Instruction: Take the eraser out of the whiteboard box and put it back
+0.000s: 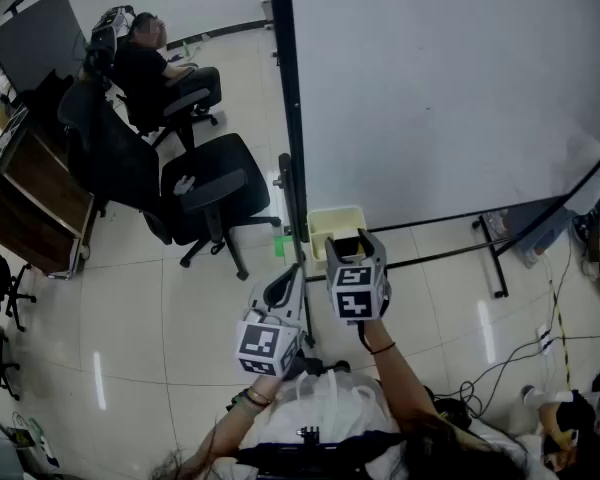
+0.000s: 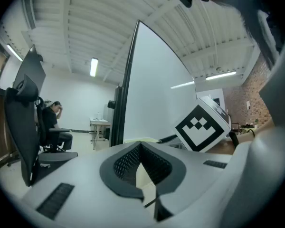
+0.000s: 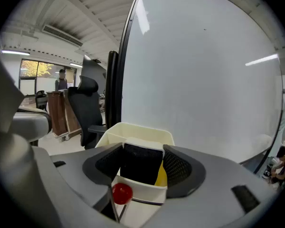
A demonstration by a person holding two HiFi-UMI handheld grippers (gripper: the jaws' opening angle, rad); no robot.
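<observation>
A cream whiteboard box (image 1: 332, 218) hangs at the lower left corner of the whiteboard (image 1: 430, 88). My right gripper (image 1: 354, 238) is at the box, shut on the black eraser (image 1: 347, 246). In the right gripper view the eraser (image 3: 141, 163) stands upright between the pads, its white back on top, just over the box's front compartment (image 3: 137, 129). A yellow thing (image 3: 161, 175) shows beside it in the box. My left gripper (image 1: 292, 273) hovers left of and below the box, shut on nothing; in its own view its tips (image 2: 140, 145) meet.
The whiteboard's black frame post (image 1: 285, 88) runs down to the box. Black office chairs (image 1: 205, 188) stand to the left, with a seated person (image 1: 145, 63) further off. The stand's foot (image 1: 495, 253) and cables (image 1: 510, 363) are on the floor at right. A small red ball (image 3: 122, 193) sits low between the right jaws.
</observation>
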